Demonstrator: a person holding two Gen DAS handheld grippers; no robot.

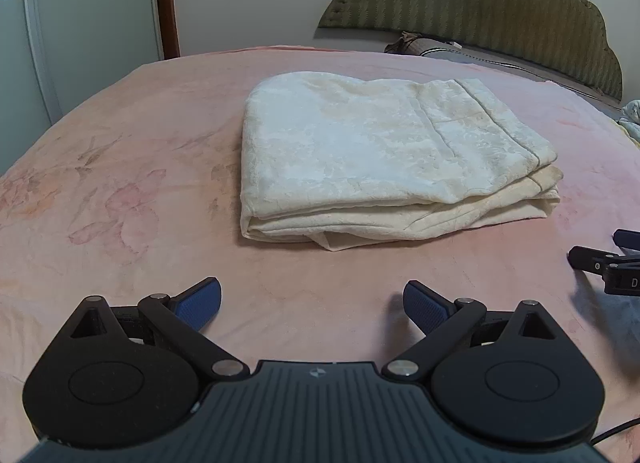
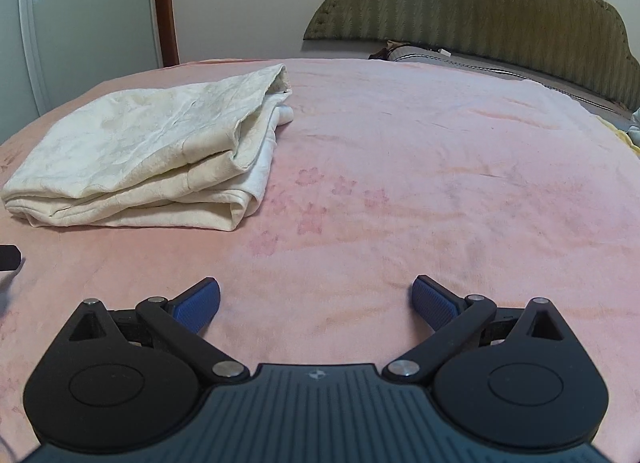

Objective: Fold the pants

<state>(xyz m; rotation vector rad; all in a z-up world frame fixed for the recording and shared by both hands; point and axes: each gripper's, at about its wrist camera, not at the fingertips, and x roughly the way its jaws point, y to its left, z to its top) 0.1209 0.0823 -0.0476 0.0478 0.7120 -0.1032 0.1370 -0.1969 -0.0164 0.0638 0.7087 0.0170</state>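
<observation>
The cream pants [image 1: 384, 159] are lying folded into a thick layered rectangle on the pink blanket [image 1: 120, 183], short of the green headboard [image 1: 480, 15]. You are holding the left gripper [image 1: 312, 303] low over the blanket on the near side of the pants, well apart from them, fingers spread wide and gripping nothing. You are holding the right gripper [image 2: 316, 303] to the near right of the pants, likewise released and empty, over bare blanket. In the left wrist view its tip is showing at the right edge. A pillow [image 2: 440, 55] is resting against the headboard, beyond the pants.
</observation>
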